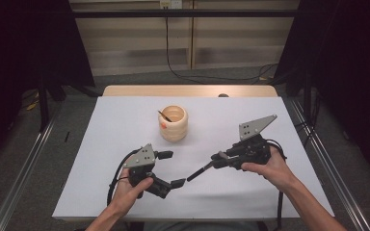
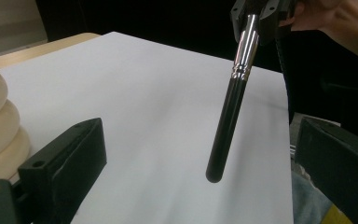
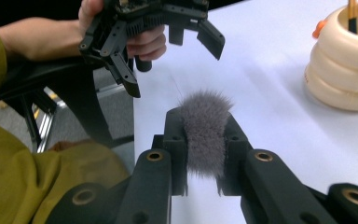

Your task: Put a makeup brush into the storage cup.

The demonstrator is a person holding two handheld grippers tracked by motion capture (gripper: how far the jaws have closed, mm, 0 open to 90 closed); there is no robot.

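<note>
Two grippers hang over the white mat [image 1: 125,120], both near the person's edge. On the left, the left gripper [image 1: 168,168] sits low above the mat with its jaws spread wide and nothing between them; in its own view the jaws frame bare mat and the dark end of the brush handle. Beyond it, toward the middle of the mat, stands the ridged wooden cup [image 1: 174,123] with a thin stick leaning inside. To the right, the brush [image 1: 200,171] runs as a slanted line: its black handle points down and left toward the left gripper, its free tip just above the mat, while its long axis climbs up and right into the right gripper [image 1: 221,159]. That gripper's jaws are clamped on the brush's grey bristle head [image 3: 205,133], which bulges between the pads in the right gripper view.
</note>
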